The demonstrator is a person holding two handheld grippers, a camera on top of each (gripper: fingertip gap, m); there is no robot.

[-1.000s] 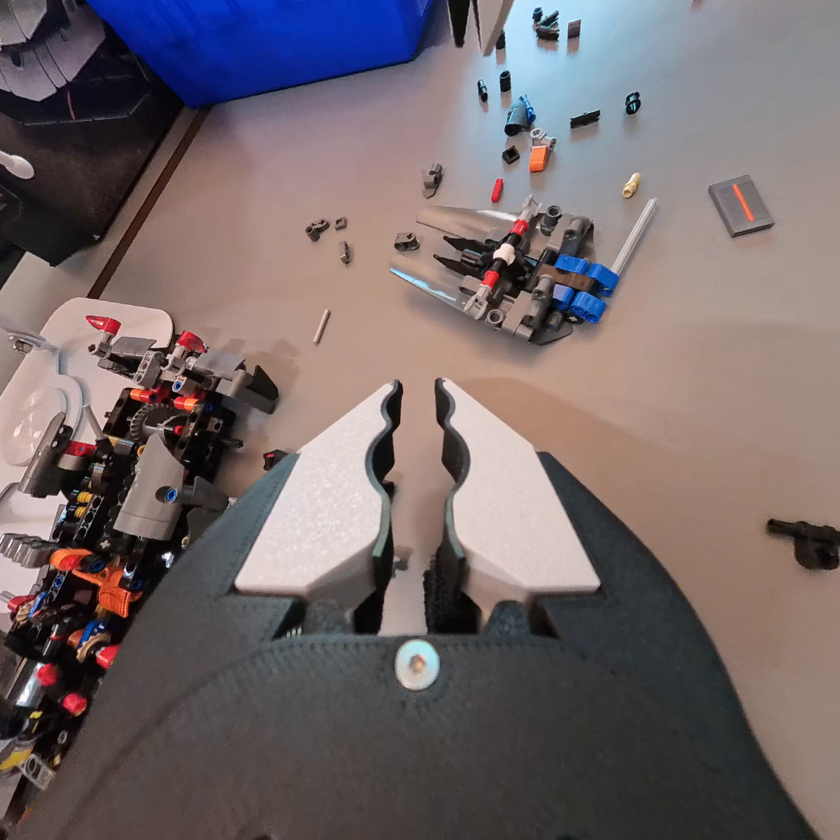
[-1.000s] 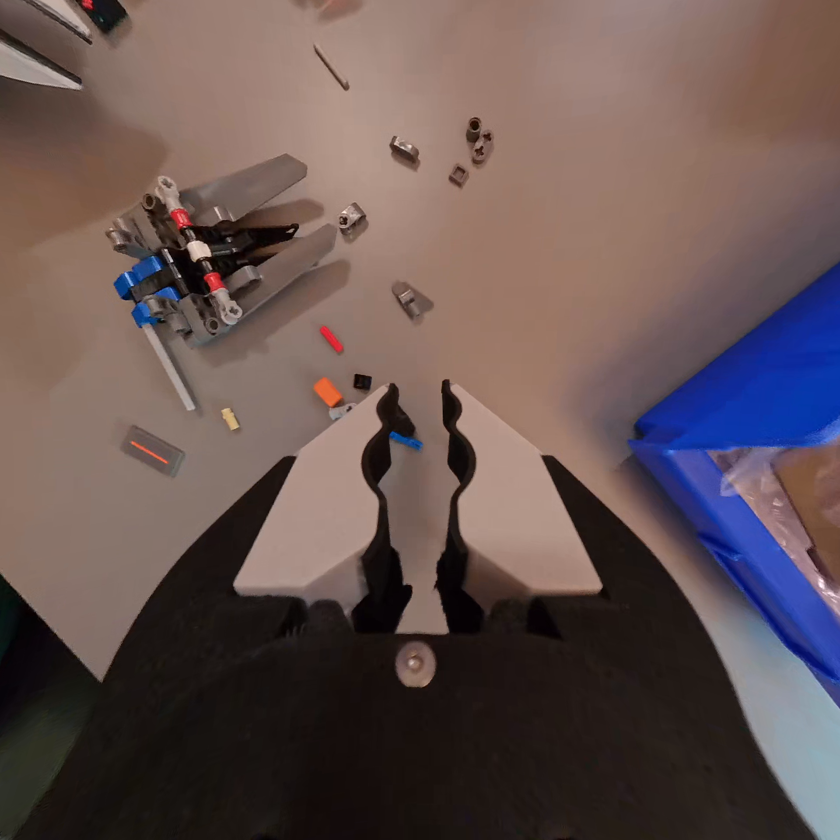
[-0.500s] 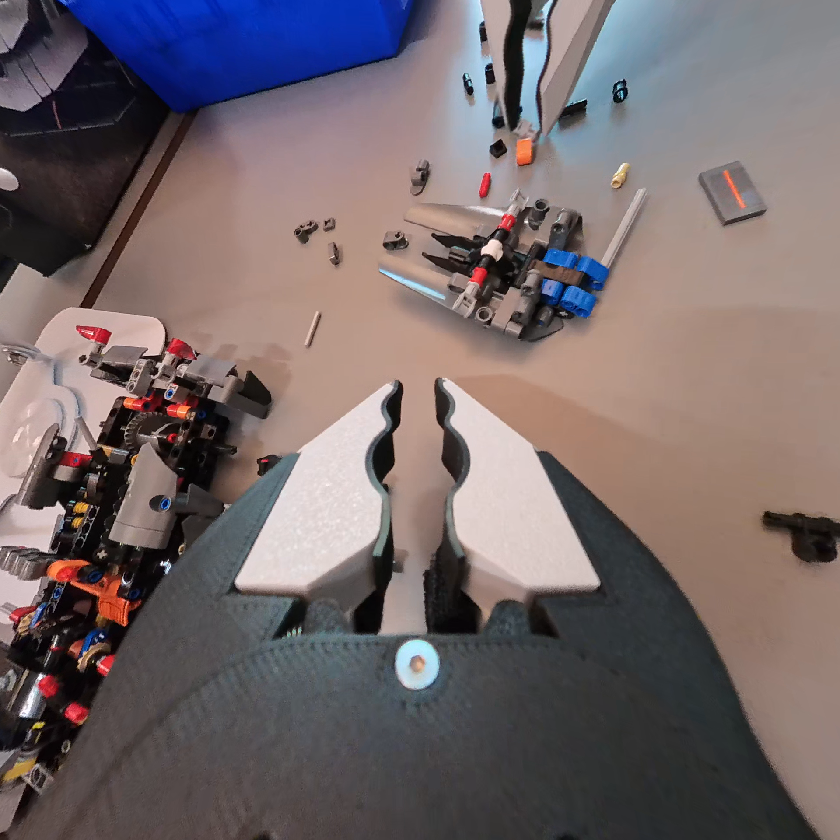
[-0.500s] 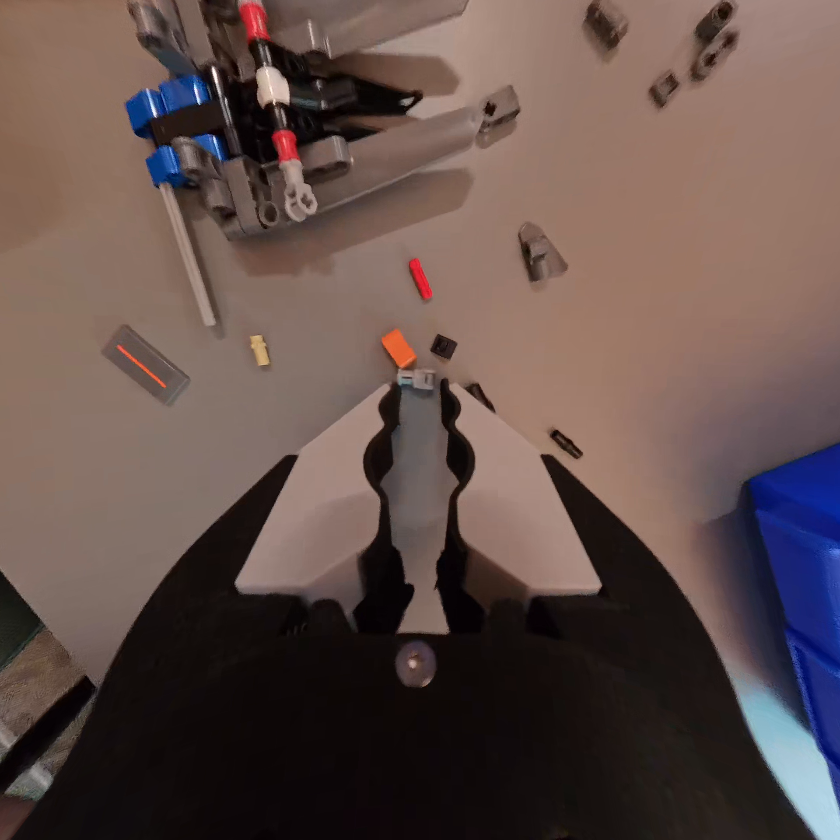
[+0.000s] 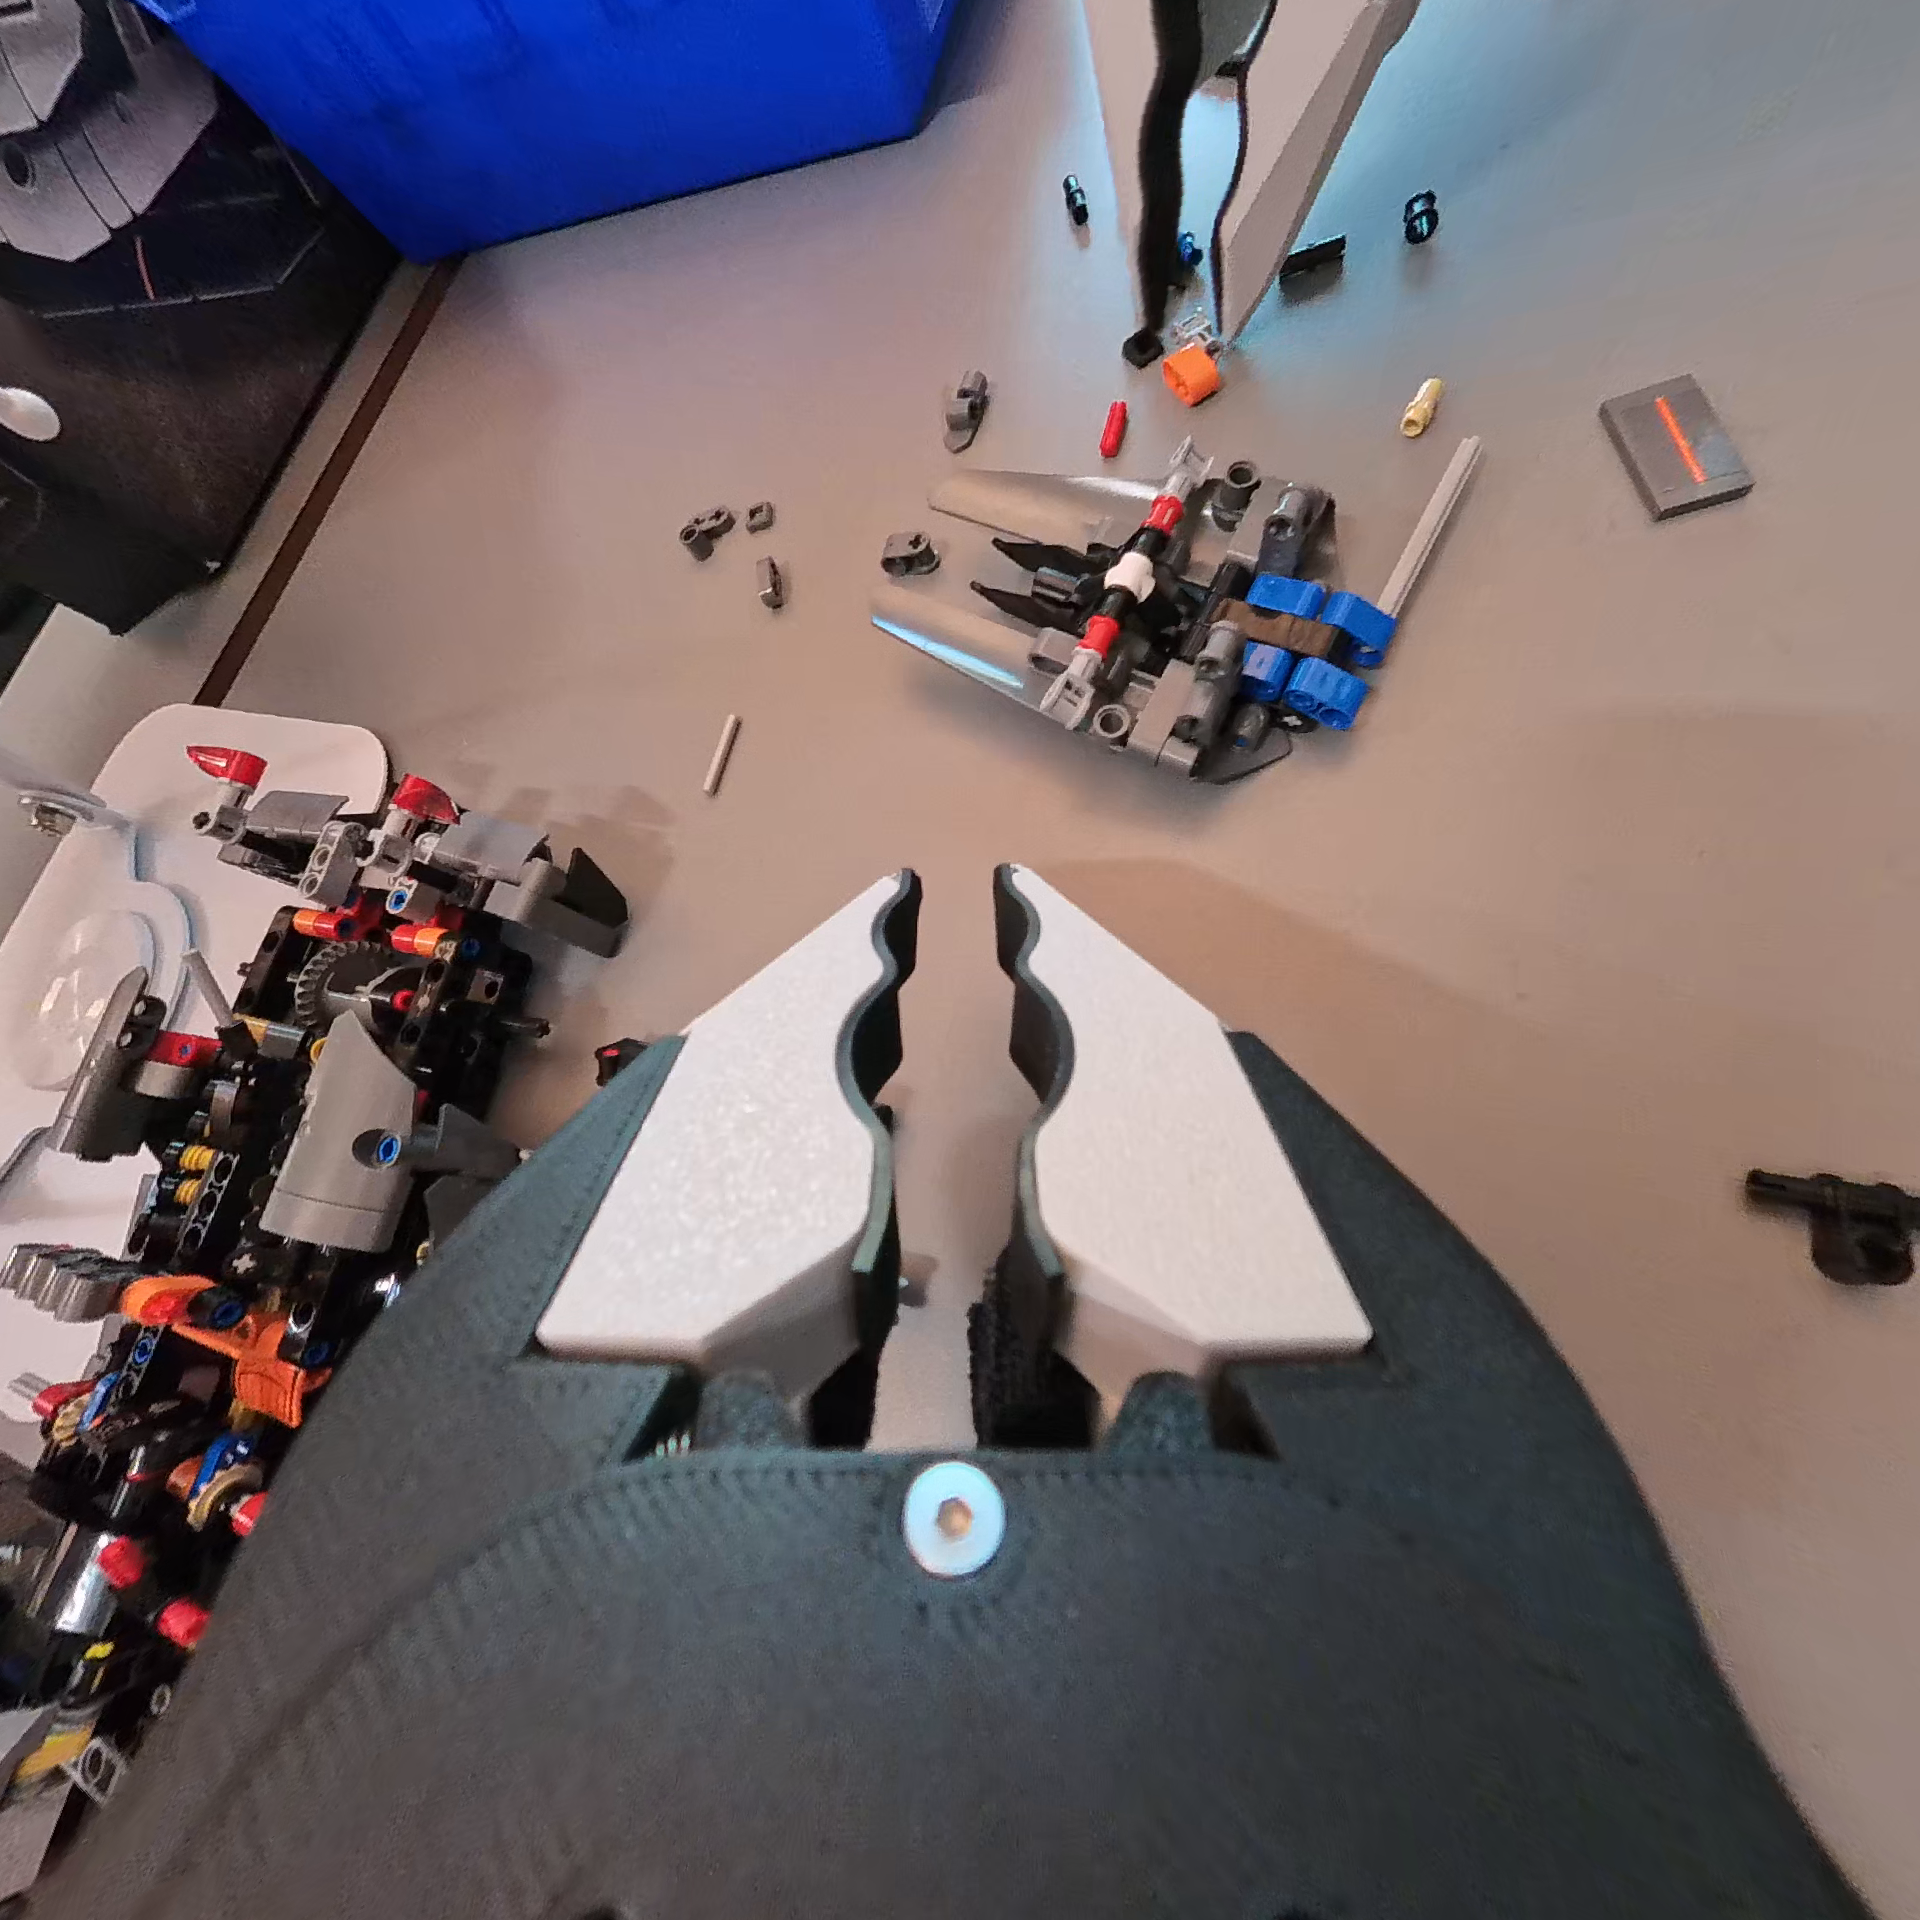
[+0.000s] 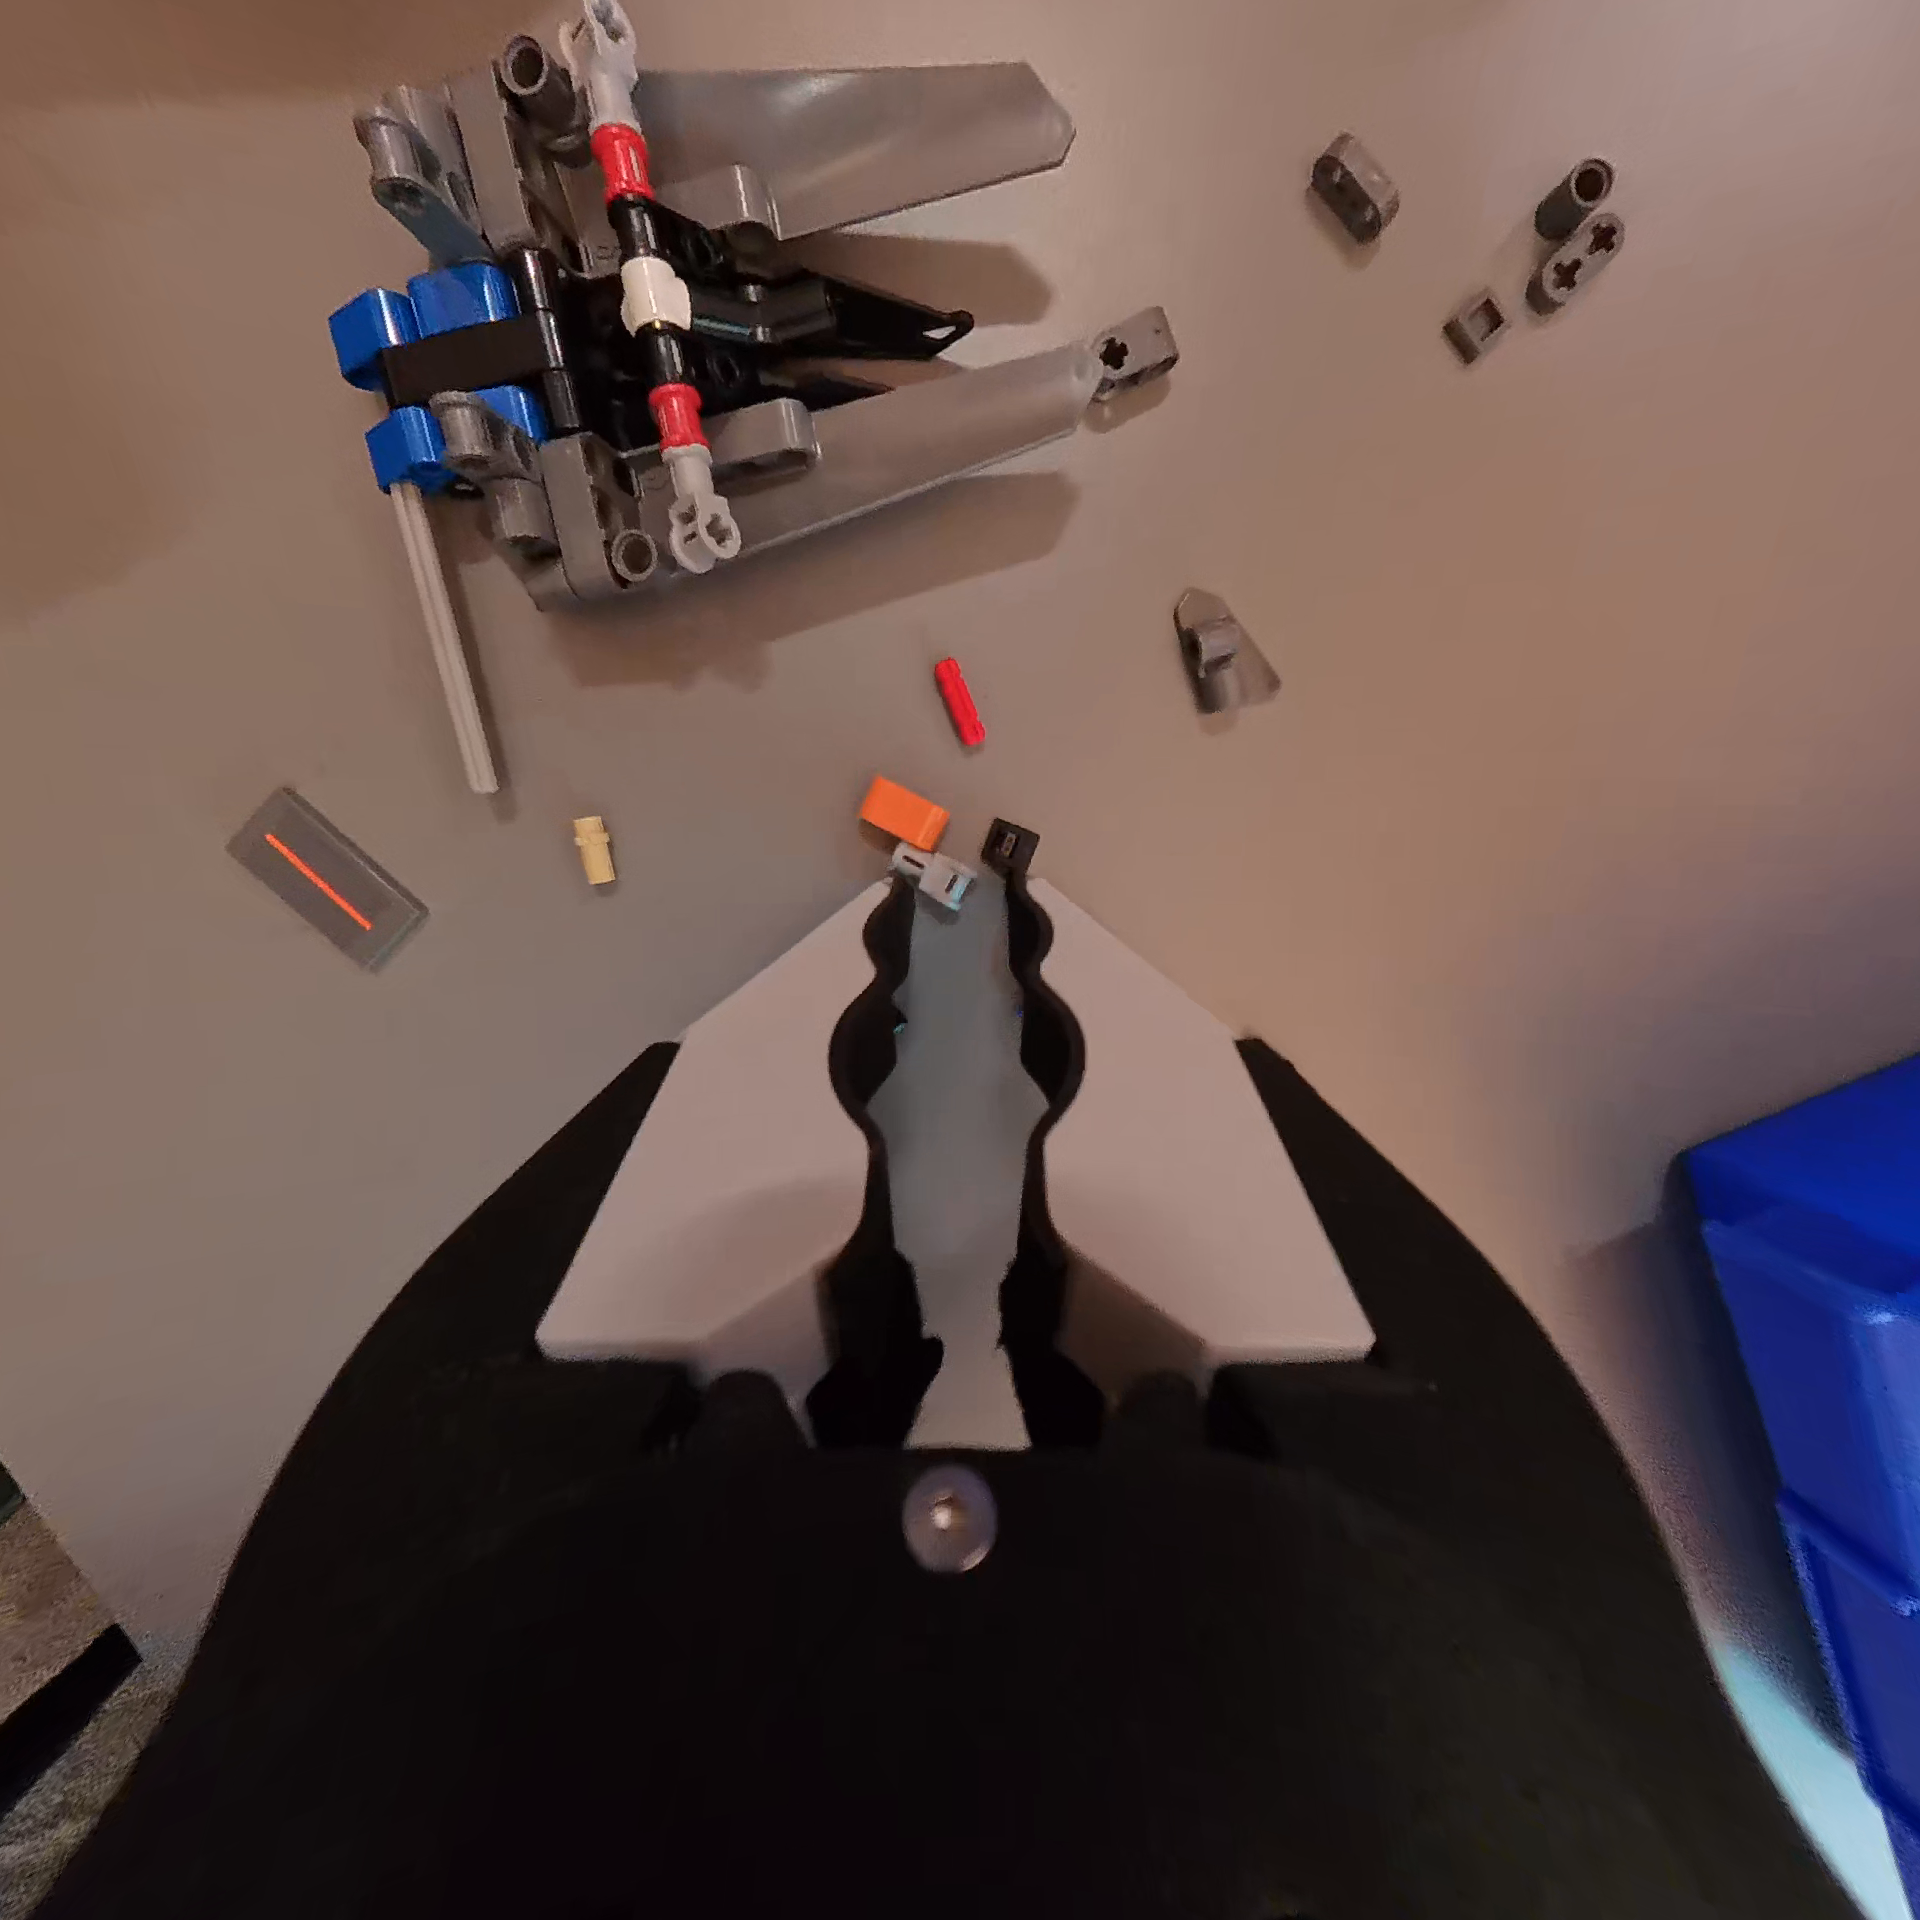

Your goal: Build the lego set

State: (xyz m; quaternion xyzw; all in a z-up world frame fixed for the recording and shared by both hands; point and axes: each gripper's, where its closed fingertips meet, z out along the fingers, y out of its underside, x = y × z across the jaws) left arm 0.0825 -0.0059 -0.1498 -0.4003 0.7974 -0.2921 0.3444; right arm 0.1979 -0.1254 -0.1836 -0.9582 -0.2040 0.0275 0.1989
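Grey and matte, the bench (image 5: 1558, 987) is scattered with lego parts under warm light, with a blue bin (image 5: 582, 104) at its far edge.

Over a bare patch of bench hangs the left gripper (image 5: 956, 883), its fingers (image 5: 790, 1101) parted by a narrow gap with nothing between them. To the left of those fingers lies the big half-built model (image 5: 312, 1091), black and grey with red, orange and yellow bits, partly on a white sheet (image 5: 312, 743). Straight ahead of them, well apart, lies the smaller winged assembly (image 5: 1132, 613) with grey blades, blue connectors and a red-and-white rod across it. A black pin piece (image 5: 1839, 1231) lies alone off to their right.

Beyond the assembly, the right gripper (image 6: 956, 888) reaches down to the bench, fingers (image 6: 1143, 1122) spread apart. Right at their tips lies a small light grey connector (image 6: 933, 875), slanted across the opening, nearer the left finger; whether it touches that finger I cannot tell. Just past it lies an orange piece (image 6: 906, 812), touching or nearly so, and a small black square piece (image 6: 1010, 844) is just beside the right fingertip. Farther ahead lies a red pin (image 6: 958, 702), and to the left a tan peg (image 6: 595, 850) and a grey tile with an orange stripe (image 6: 327, 878).
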